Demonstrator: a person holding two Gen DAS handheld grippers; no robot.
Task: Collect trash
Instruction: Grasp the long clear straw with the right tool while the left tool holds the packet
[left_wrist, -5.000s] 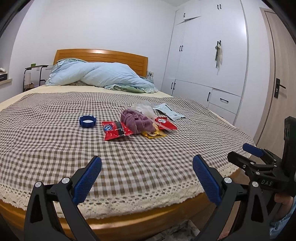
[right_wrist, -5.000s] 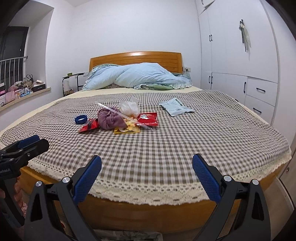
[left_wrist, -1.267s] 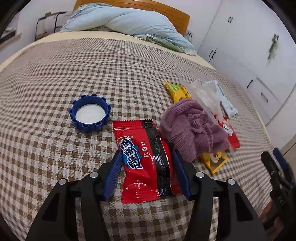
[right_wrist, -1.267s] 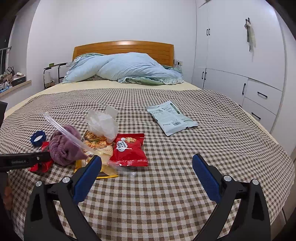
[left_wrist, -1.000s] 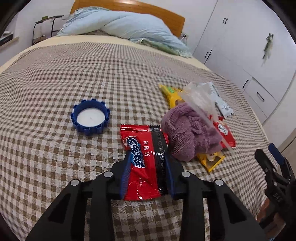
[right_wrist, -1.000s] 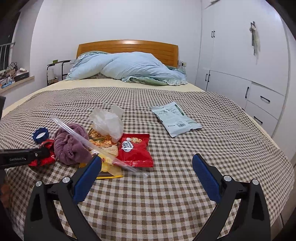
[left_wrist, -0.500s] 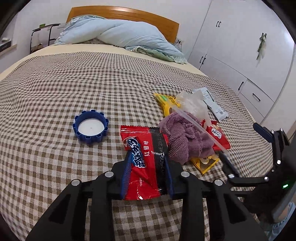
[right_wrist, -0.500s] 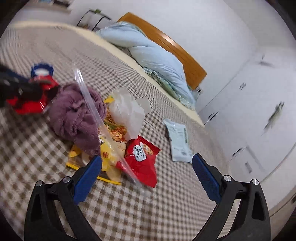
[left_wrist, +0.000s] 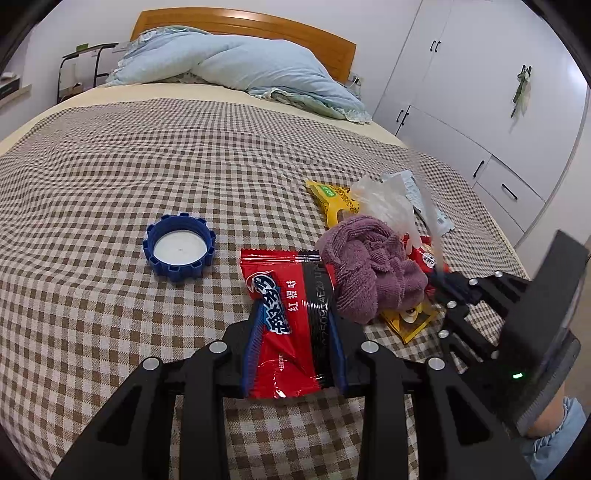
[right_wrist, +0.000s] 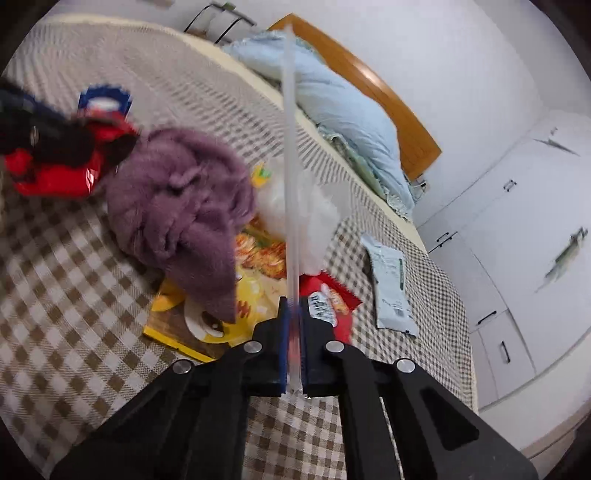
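Right wrist view: right gripper (right_wrist: 293, 325) pinches the clear straw (right_wrist: 290, 166) above the trash pile on the checked bedspread (left_wrist: 110, 184), left gripper (left_wrist: 293, 332) clamped on the red snack packet (left_wrist: 288, 317).

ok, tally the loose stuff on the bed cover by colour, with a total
Red: 2, the snack packet in the left gripper and the small packet.
Yellow: 2, wrapper and wrapper.
Blue: 1, bottle cap.
Purple: 1, cloth.
Clear or white: 3, plastic bag, straw in the right gripper, pale pouch.
Total: 9
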